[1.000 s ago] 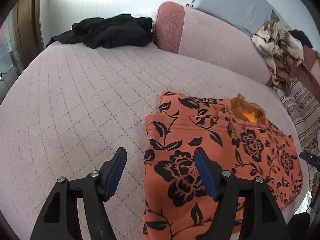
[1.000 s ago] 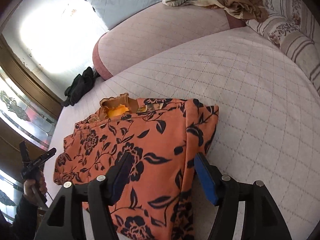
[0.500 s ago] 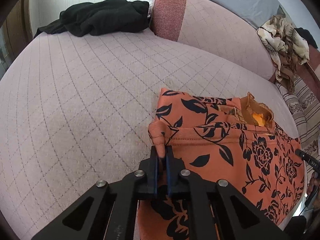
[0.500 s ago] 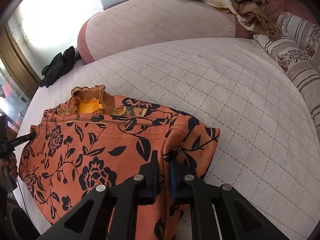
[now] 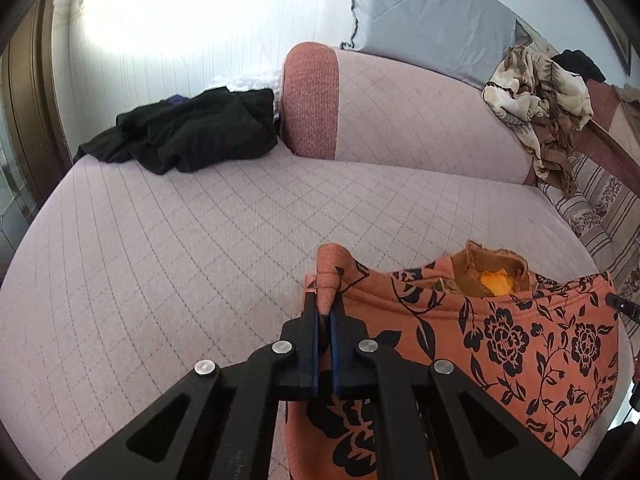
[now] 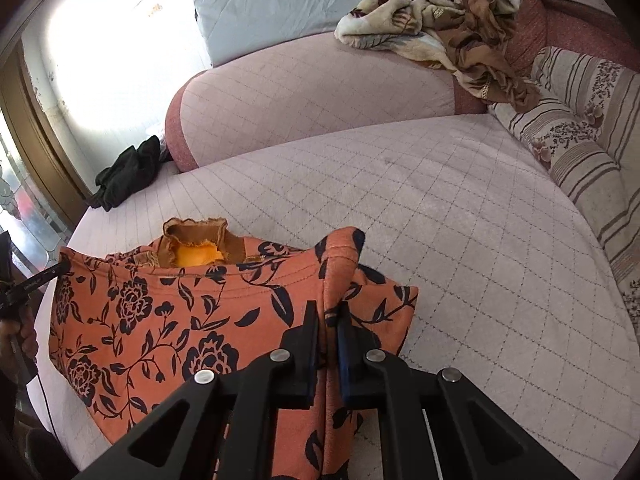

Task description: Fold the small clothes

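The orange floral garment [image 5: 500, 344] lay at the bed's [image 5: 180, 248] lower right, each corner clenched by the left gripper [image 5: 325, 312] and right gripper [image 6: 329, 320]; black clothes [image 5: 192, 132] sat upper left, a crumpled blanket [image 5: 540, 92] upper right.

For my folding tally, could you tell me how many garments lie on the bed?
2: the orange floral garment near the front edge, and a black garment at the far corner. Others may be hidden.

1. The orange floral garment [image 5: 500, 344] is soft matt knit cloth with stitched hems.
2. The bed cover [image 5: 180, 260] is matt pink quilted fabric.
3. The left tongs [image 5: 325, 312] and right tongs [image 6: 328, 320] are matt black plastic with shiny metal rivets.
4. The black garment [image 5: 192, 136] looks like matt fleece.
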Demonstrator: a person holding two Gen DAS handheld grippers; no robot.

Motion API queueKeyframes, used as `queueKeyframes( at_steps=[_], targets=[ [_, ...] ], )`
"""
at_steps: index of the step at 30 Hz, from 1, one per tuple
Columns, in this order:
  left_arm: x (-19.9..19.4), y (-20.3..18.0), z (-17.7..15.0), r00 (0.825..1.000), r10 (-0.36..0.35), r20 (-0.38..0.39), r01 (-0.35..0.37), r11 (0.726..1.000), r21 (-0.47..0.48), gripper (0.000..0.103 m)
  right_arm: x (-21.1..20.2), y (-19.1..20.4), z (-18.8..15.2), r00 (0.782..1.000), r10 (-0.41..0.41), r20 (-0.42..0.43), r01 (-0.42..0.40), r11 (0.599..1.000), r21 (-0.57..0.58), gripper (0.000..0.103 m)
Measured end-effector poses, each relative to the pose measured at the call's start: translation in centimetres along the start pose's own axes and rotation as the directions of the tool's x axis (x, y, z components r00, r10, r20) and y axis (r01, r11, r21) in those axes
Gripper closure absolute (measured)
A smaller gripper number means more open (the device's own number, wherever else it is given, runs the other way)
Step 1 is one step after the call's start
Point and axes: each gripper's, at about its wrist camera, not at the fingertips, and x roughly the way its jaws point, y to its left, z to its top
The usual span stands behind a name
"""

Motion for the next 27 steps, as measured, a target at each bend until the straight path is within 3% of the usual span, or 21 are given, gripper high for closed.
queueKeyframes(
  at_steps=[3, 5, 7, 10, 12, 14, 17, 19, 21, 22, 23, 24, 26, 27],
  targets=[
    [1.0, -1.2, 1.5, 1.000, 0.013, 0.019, -0.014, 0.999, 0.051, 0.099, -1.0, -0.6, 0.2, 0.997, -0.054, 0.055, 0.054, 0.998, 0.016, 0.095],
    [3.0, -2.1, 2.1, 0.999, 0.036, -0.003, -0.035, 0.996, 0.084, 0.099, -0.6, -1.4, 0.2, 0.996, -0.080, 0.047, 0.079, 0.996, 0.035, 0.096],
    [6.6, -2.3, 1.9, 0.993, 0.086, -0.084, -0.078, 0.993, 0.093, 0.098, 0.4, -2.6, -0.2, 0.996, -0.086, 0.022, 0.084, 0.993, 0.080, 0.096],
    [11.0, -1.3, 0.4, 0.966, 0.141, -0.218, -0.127, 0.989, 0.077, 0.092, 2.3, -4.7, -0.8, 0.999, 0.030, -0.040, -0.022, 0.980, 0.198, 0.094],
    [10.5, -1.0, -0.1, 0.977, 0.122, -0.175, -0.112, 0.992, 0.063, 0.092, 2.0, -5.4, -1.3, 0.997, 0.072, -0.018, -0.065, 0.966, 0.249, 0.078],
    [10.2, -0.7, -0.1, 0.977, 0.117, -0.177, -0.106, 0.992, 0.073, 0.090, 1.5, -5.5, -1.4, 0.995, 0.100, 0.002, -0.096, 0.960, 0.264, 0.012],
    [9.8, -0.3, 0.0, 0.978, 0.120, -0.171, -0.110, 0.992, 0.069, 0.084, 1.2, -4.4, -0.9, 0.992, 0.126, 0.006, -0.124, 0.967, 0.223, 0.011],
    [9.8, 0.1, 0.0, 0.979, 0.111, -0.172, -0.105, 0.993, 0.048, 0.084, 1.6, -3.3, -0.5, 0.993, 0.118, -0.013, -0.114, 0.977, 0.178, 0.012],
    [9.8, 0.1, -0.2, 0.979, 0.112, -0.172, -0.106, 0.994, 0.039, 0.084, 3.4, -2.4, 0.0, 0.991, 0.094, -0.096, -0.082, 0.989, 0.123, 0.013],
    [9.7, 0.1, -0.2, 0.979, 0.115, -0.169, -0.110, 0.993, 0.040, 0.084, 4.5, -2.1, 0.0, 0.990, 0.063, -0.125, -0.051, 0.994, 0.100, 0.021],
    [9.6, 0.0, -0.3, 0.979, 0.118, -0.167, -0.112, 0.993, 0.044, 0.084, 5.2, -1.9, 0.0, 0.988, 0.043, -0.149, -0.031, 0.996, 0.084, 0.065],
    [9.4, -0.2, -0.3, 0.979, 0.122, -0.162, -0.115, 0.992, 0.055, 0.084, 5.8, -1.6, 0.0, 0.984, 0.023, -0.175, -0.012, 0.998, 0.067, 0.088],
    [8.8, -0.7, -0.2, 0.981, 0.134, -0.138, -0.123, 0.989, 0.087, 0.098, 4.8, -0.5, 0.3, 0.991, -0.015, -0.135, 0.018, 1.000, 0.015, 0.097],
    [8.3, -0.9, -0.1, 0.984, 0.131, -0.118, -0.120, 0.988, 0.101, 0.100, 3.9, 0.2, 0.5, 0.994, -0.037, -0.106, 0.034, 0.999, -0.022, 0.097]
  ],
)
